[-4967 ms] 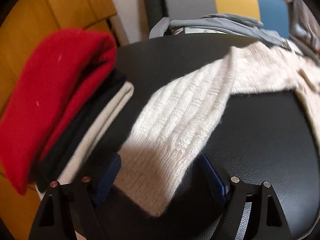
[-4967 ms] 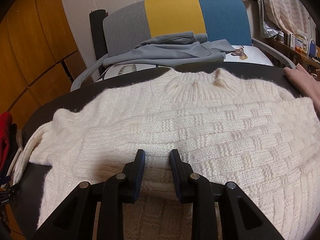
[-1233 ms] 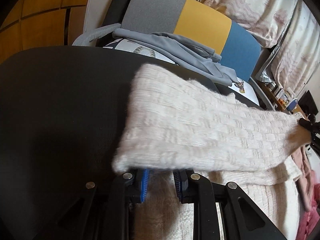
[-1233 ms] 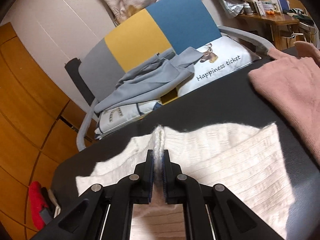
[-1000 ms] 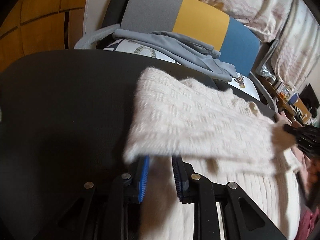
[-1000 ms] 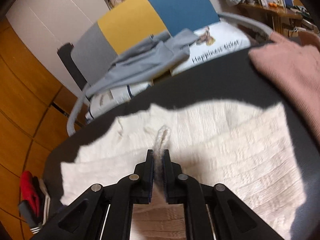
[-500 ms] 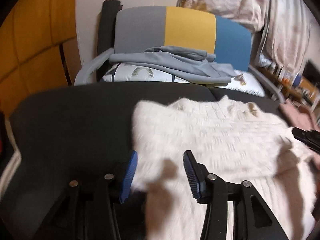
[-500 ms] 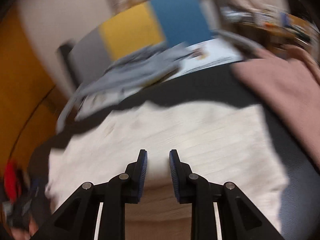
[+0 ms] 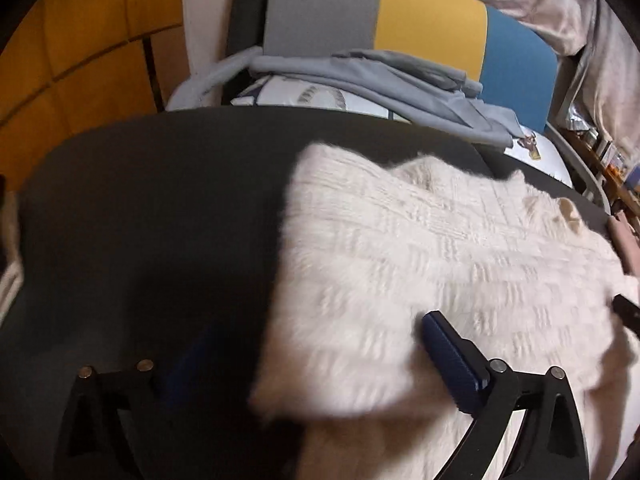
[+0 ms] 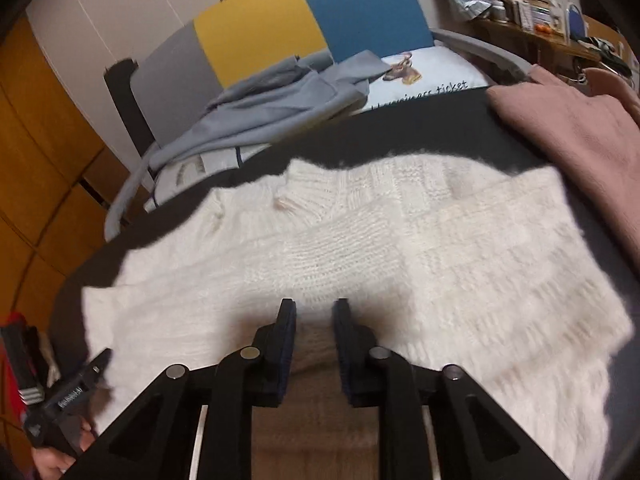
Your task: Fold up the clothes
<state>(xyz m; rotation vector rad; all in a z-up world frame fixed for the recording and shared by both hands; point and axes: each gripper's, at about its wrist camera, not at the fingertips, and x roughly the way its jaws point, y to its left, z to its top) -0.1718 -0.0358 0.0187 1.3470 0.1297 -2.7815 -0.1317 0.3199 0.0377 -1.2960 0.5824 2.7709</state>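
Observation:
A cream knitted sweater point(image 10: 360, 248) lies on the black table point(image 10: 420, 128), its neck toward the far edge and a sleeve folded across its body. In the left wrist view the folded sleeve point(image 9: 400, 272) lies over the sweater's left side. My left gripper point(image 9: 316, 356) is wide open and empty, its fingers on either side of the sleeve's near end. My right gripper point(image 10: 314, 320) is open and empty just above the sweater's middle. The left gripper also shows in the right wrist view point(image 10: 72, 396) at the lower left.
A pink garment point(image 10: 572, 136) lies on the table's right side. A red and dark folded stack point(image 10: 16, 356) sits at the table's left edge. Behind the table stands a grey, yellow and blue chair point(image 9: 400, 24) with grey clothing point(image 9: 380, 72) and a white pillow point(image 10: 424, 76).
Both grippers let go of the cream sleeve and opened. The sleeve now lies folded across the sweater's body. The left gripper opened wider and both pulled back a little.

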